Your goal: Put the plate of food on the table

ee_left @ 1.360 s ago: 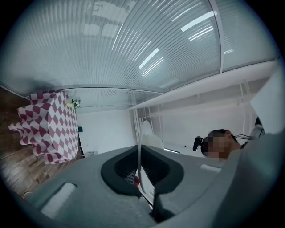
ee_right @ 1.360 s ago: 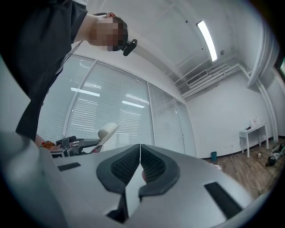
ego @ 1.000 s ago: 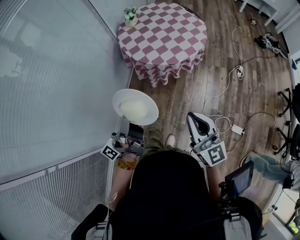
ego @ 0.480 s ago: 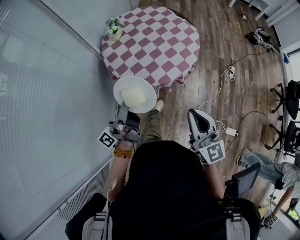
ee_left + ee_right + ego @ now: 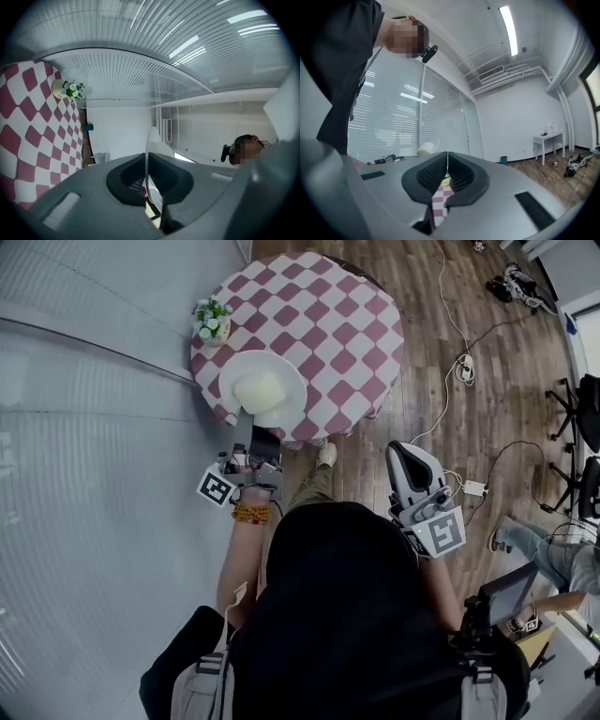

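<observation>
A white plate (image 5: 262, 390) carrying a pale mound of food hangs over the near edge of the round table (image 5: 328, 324), which has a red-and-white checked cloth. My left gripper (image 5: 262, 440) is shut on the plate's near rim. In the left gripper view the plate (image 5: 149, 150) shows edge-on between the jaws, with the checked table (image 5: 28, 140) at the left. My right gripper (image 5: 405, 452) is shut with nothing in it and is held over the wood floor to the right of the table. The right gripper (image 5: 447, 165) view shows its jaws pressed together.
A small flower pot (image 5: 211, 321) stands at the table's left edge, close to the plate. A glass wall with blinds runs along the left. Cables and a power strip (image 5: 473, 488) lie on the floor at right, near office chairs (image 5: 581, 418) and a seated person (image 5: 548, 554).
The person has walked up to the table. The plate, still held by the left gripper, has gone from over the floor to over the table's near edge. The right gripper stayed shut.
</observation>
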`<action>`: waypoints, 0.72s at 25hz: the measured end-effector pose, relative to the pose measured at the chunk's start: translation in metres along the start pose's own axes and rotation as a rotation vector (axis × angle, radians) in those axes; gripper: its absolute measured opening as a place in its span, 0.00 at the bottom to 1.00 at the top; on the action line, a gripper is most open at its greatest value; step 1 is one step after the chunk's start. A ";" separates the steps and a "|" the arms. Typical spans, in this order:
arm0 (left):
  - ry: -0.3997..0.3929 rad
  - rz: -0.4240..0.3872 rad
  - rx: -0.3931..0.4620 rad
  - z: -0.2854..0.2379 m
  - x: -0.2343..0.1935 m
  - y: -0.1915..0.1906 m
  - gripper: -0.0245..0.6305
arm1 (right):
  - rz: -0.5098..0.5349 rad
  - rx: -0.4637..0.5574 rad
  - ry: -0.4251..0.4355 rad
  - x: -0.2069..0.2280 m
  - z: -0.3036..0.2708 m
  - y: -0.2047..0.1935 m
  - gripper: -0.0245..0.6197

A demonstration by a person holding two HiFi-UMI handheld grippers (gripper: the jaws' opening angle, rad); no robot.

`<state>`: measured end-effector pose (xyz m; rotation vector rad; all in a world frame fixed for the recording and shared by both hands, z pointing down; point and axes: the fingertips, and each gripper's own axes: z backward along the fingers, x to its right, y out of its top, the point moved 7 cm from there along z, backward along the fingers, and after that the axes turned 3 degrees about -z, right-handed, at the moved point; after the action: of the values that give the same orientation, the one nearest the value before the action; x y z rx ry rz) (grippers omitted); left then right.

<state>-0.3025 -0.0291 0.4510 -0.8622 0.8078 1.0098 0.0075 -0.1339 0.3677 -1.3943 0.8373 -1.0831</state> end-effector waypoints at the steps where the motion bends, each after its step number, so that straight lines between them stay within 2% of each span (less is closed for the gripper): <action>1: 0.019 0.007 0.003 -0.008 -0.013 0.006 0.06 | -0.001 0.000 -0.021 0.004 -0.005 -0.001 0.05; 10: 0.214 0.055 -0.007 -0.062 -0.114 0.034 0.06 | -0.006 -0.022 -0.199 0.034 -0.013 0.000 0.05; 18: 0.373 0.098 -0.017 -0.088 -0.203 0.037 0.06 | -0.014 -0.049 -0.285 0.044 -0.015 -0.002 0.05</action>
<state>-0.4161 -0.1708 0.5829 -1.0506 1.1668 0.9544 0.0074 -0.1801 0.3753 -1.5546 0.6505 -0.8525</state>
